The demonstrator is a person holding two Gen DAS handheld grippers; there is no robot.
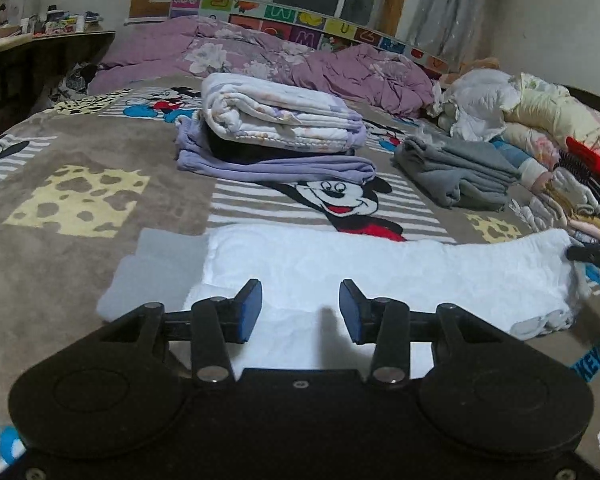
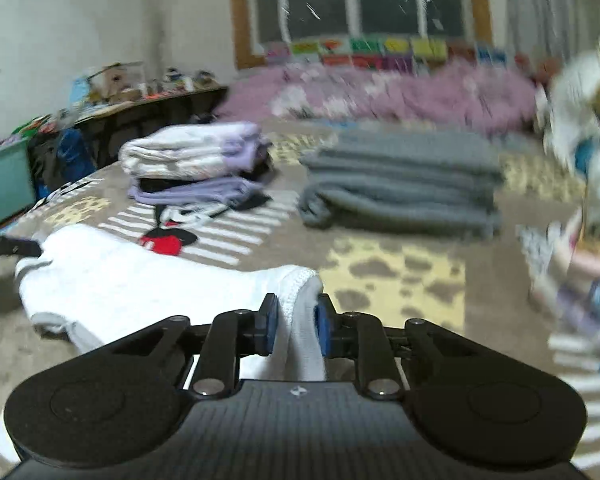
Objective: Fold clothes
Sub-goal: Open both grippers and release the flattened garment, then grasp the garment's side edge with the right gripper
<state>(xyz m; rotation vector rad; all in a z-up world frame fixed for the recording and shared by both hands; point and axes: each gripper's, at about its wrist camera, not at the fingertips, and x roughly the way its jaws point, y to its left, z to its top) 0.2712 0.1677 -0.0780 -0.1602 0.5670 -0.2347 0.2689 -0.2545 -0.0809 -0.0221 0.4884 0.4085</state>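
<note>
A white garment (image 1: 380,276) lies stretched across the Mickey Mouse blanket (image 1: 60,168) in front of both grippers. My left gripper (image 1: 300,310) is open and empty, its blue pads just above the garment's near left part. My right gripper (image 2: 293,326) is shut on the white garment's hemmed edge (image 2: 300,300), with cloth bunched between the pads. In the left wrist view the right gripper's black tip (image 1: 592,254) shows at the garment's right end. In the right wrist view the left gripper's tip (image 2: 8,247) shows at the far left.
A folded stack of white, black and lilac clothes (image 1: 276,136) and a folded grey garment (image 1: 456,172) lie further back. A pile of unfolded clothes (image 1: 540,128) sits at the right. A purple quilt (image 1: 260,56) lies along the headboard. A cluttered desk (image 1: 40,40) stands at the left.
</note>
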